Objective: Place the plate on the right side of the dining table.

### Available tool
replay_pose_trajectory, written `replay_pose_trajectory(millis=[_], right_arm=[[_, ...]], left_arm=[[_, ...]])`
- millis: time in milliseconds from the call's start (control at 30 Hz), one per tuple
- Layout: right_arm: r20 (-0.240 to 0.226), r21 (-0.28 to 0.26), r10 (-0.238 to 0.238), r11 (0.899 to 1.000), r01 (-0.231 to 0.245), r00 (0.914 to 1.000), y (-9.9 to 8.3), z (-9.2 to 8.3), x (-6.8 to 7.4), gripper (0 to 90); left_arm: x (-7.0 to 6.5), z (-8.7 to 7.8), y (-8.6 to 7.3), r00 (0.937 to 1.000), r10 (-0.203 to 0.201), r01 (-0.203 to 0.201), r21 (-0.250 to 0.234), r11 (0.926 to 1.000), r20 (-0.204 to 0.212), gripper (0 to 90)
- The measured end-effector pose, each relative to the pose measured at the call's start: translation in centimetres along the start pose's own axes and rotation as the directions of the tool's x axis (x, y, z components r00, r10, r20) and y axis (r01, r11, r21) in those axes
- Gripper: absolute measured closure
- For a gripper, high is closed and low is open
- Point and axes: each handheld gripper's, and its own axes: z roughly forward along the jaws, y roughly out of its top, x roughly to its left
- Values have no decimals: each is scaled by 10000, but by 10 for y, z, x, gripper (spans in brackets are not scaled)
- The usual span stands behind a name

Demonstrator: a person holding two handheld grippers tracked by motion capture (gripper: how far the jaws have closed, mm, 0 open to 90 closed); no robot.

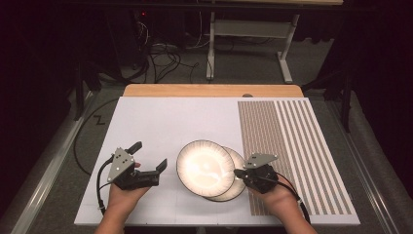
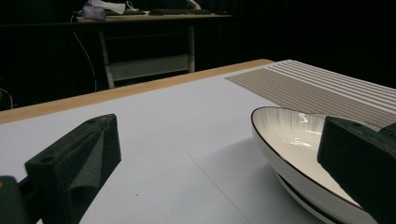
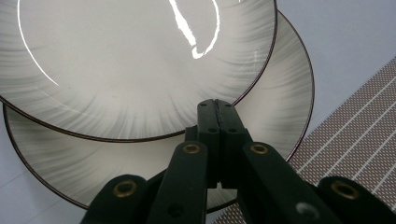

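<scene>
We start at the right gripper [image 1: 237, 171]: its jaws are pressed flat together, pad against pad, with nothing between them. In the right gripper view the closed tips [image 3: 216, 108] hang right at the near rim of the upper plate [image 3: 135, 60], above the lower plate [image 3: 275, 116]; whether the tips touch either rim we cannot tell.

From the high view we see the two plates stacked off-centre: the upper plate [image 1: 205, 166] lies shifted to the left, and the lower plate [image 1: 239, 187] peeks out as a crescent on the right, toward the right gripper. Both are pale with a dark thin rim and grey streaks running outward.

Over to the left gripper [image 1: 149, 156]: its jaws stand spread wide, holding nothing, just beside the left edge of the upper plate. In the left gripper view the plate's rim [image 2: 289, 144] sits close to one jaw, and open board lies between the two jaws.

Widening out, the plates rest on a white board [image 1: 156, 122] at its near middle. A brown striped mat [image 1: 287, 141] covers the board's right part, and the lower plate's edge lies just at it. Behind the board runs the wooden table edge [image 1: 209, 90].
</scene>
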Motion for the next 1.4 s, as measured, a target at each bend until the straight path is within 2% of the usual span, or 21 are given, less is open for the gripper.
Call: replay_pose_trajectory(millis=[167, 367, 667, 767, 833, 933, 1000, 1100, 1200, 1233, 1267, 1400], right_arm=[[-40, 12, 1, 10000, -1, 10000, 1, 3, 2, 900], [-132, 124, -226, 9997, 228, 9997, 5, 8, 8, 900], [-127, 148, -240, 9996, 242, 9996, 5, 8, 7, 900], [-124, 150, -227, 9996, 229, 9997, 5, 8, 7, 900], [-113, 146, -253, 9996, 254, 9996, 5, 8, 7, 900], [-116, 157, -278, 9995, 280, 9995, 5, 8, 7, 900], [-112, 167, -219, 9996, 220, 9997, 5, 8, 7, 900], [-113, 169, -197, 9997, 199, 9997, 5, 8, 7, 900], [-99, 163, -218, 9996, 220, 9997, 5, 8, 7, 900], [-104, 166, -213, 9996, 215, 9997, 5, 8, 7, 900], [-92, 169, -216, 9996, 218, 9997, 6, 8, 7, 900], [-96, 165, -234, 9996, 236, 9997, 6, 8, 7, 900]], left_arm=[[0, 0, 0, 10000, -21, 21, -38, 10000, -9, 1], [0, -1, 0, 10000, -21, 21, -46, 10000, -8, 1], [0, 0, 0, 9999, -106, 106, -7, 9999, -2, 1], [0, 2, 3, 10000, -69, 68, 220, 9997, 18, 1], [1, 1, 7, 9994, -272, 264, 371, 9990, 210, 1], [1, 0, 10, 9990, -331, 317, 479, 9983, 305, 6], [1, 0, 12, 9965, -625, 588, 665, 9961, 552, 6], [0, 2, 13, 9949, -706, 624, 1097, 9920, 722, 6], [1, 2, 14, 9881, -1235, 1097, 1436, 9835, 912, 6], [1, 2, 14, 9881, -1235, 1097, 1436, 9835, 912, 6], [3, 2, 14, 9825, -1577, 1403, 1638, 9765, 987, 6], [6, 2, 15, 9690, -2189, 1909, 2153, 9577, 1143, 6]])
